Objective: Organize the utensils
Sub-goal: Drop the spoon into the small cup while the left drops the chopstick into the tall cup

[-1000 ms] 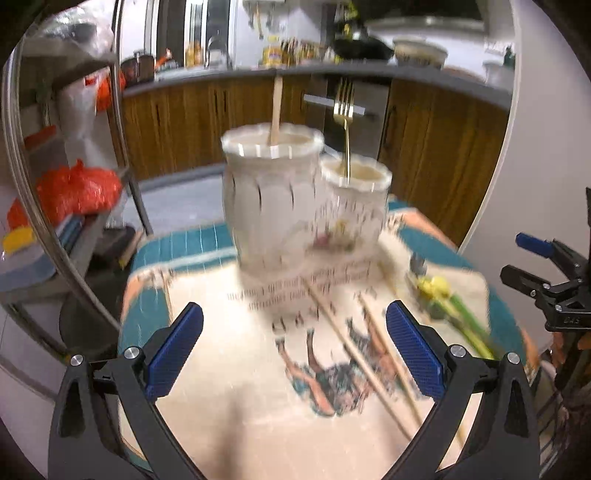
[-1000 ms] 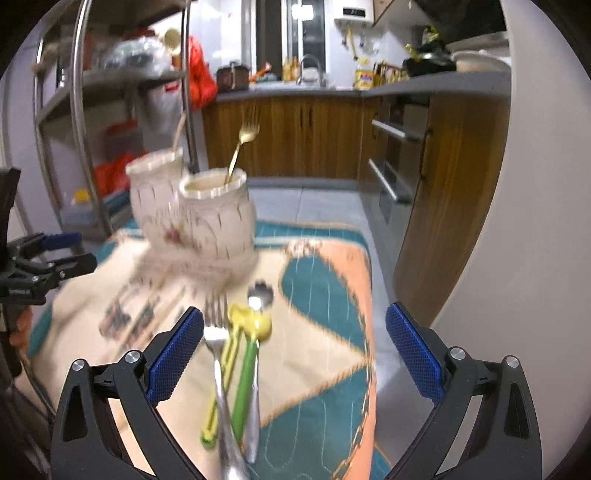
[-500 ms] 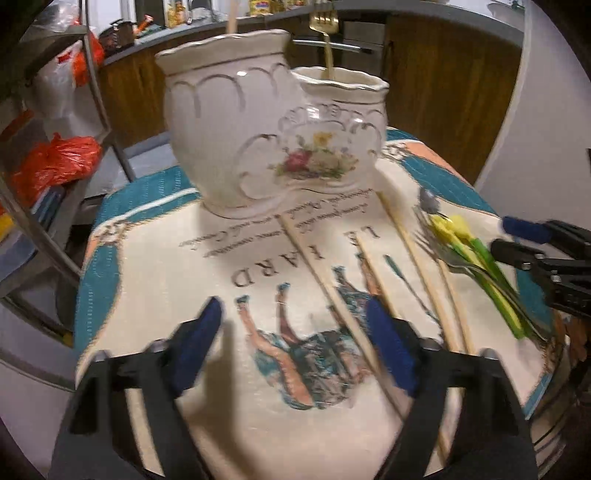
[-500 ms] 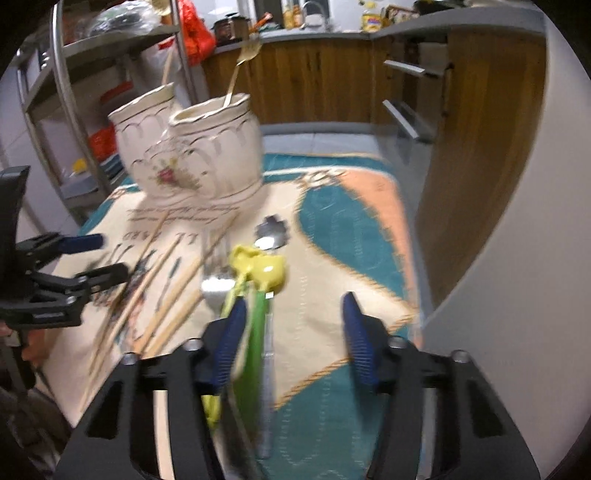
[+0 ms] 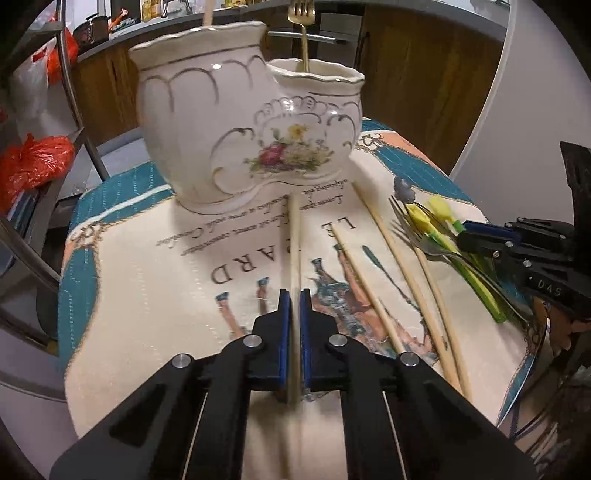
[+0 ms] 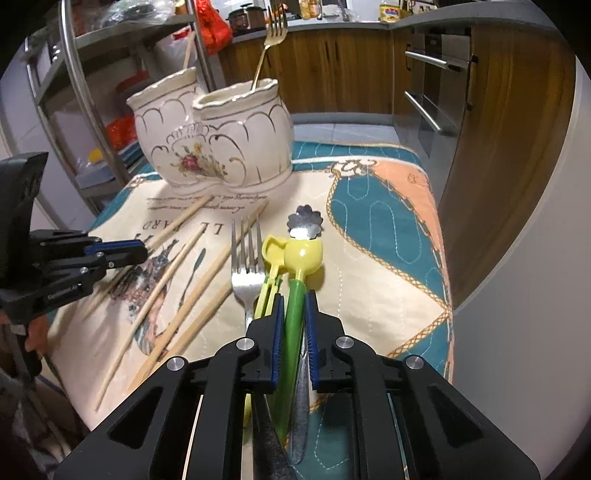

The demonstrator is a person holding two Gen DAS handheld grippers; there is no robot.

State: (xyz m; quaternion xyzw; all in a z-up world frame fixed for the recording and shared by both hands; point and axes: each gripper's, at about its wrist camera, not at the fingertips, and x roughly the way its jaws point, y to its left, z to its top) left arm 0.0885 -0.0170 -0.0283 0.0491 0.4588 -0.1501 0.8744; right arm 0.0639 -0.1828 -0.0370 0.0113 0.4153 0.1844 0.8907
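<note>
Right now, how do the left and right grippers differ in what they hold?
The left gripper is shut on a thin pale wooden chopstick; the right gripper is shut on a thicker green-handled spoon with a yellow bowl. The chopstick lies alone, pointing at the holder; the spoon sits in a pile beside a steel fork. Both grip near the handle end, low over the cloth.

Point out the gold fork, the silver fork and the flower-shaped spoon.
gold fork [image 6: 275, 27]: right wrist view, on its tines.
silver fork [image 6: 246, 284]: right wrist view, at the tines' base.
flower-shaped spoon [image 6: 305, 220]: right wrist view, on its bowl.
</note>
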